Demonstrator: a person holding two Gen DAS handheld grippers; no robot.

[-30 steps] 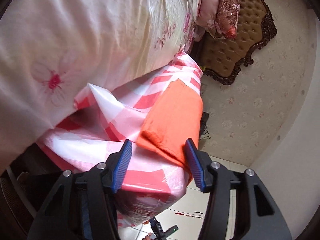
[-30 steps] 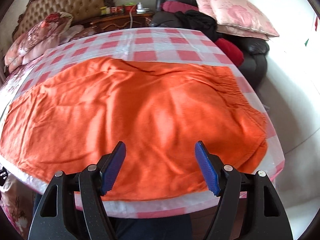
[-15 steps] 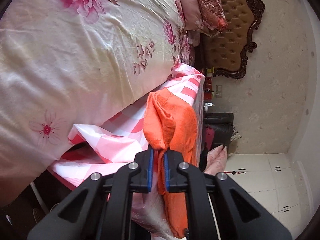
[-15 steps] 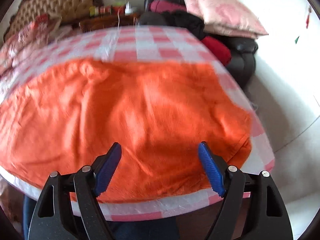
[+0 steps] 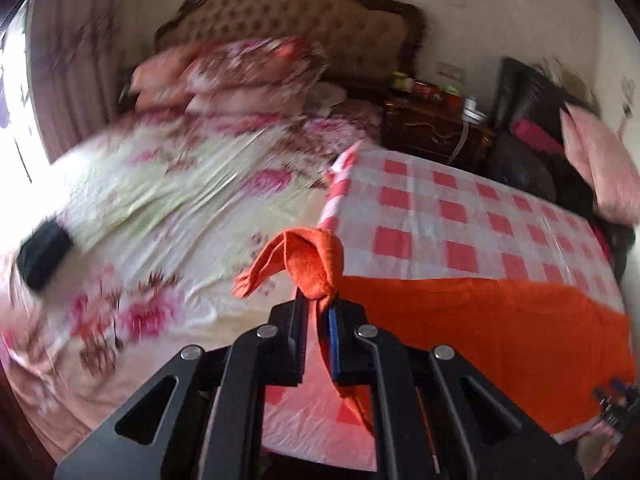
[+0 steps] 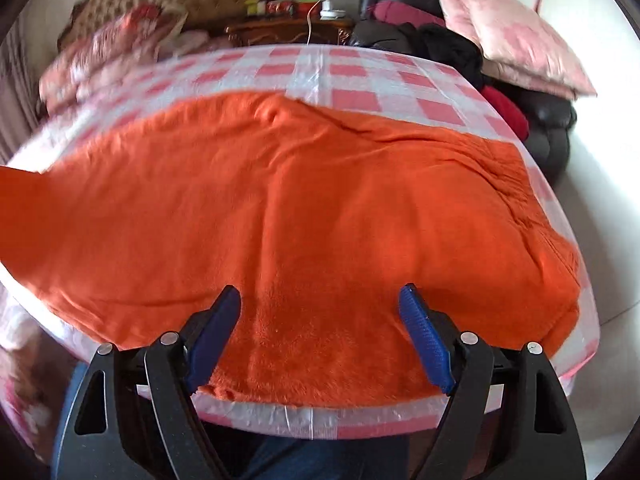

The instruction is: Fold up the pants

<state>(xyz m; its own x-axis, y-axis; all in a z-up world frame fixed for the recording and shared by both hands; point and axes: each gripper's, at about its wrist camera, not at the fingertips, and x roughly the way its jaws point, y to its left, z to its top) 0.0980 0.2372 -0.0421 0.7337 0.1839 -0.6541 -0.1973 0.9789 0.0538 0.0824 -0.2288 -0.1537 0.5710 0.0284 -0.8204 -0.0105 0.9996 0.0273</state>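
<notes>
Covering the near half of the red-and-white checked plastic tablecloth [image 6: 352, 98], fuzzy orange fleece pants [image 6: 304, 208] lie spread flat, their left end raised off the cloth. Left gripper [image 5: 320, 312] has its jaws pinched tight on that bunched end. Right gripper [image 6: 320, 332] hangs above the near edge, jaws spreading, nothing clamped between them.

- Bed [image 5: 160, 208], floral sheet, tufted brown headboard [image 5: 288, 20] with dark carved frame.
- Dark wooden nightstand [image 6: 288, 32], small items on top.
- Black leather sofa [image 6: 552, 128], pink cushions [image 6: 508, 36].
- Pale wall [image 5: 500, 4]; bright window [image 5: 12, 80], left.
</notes>
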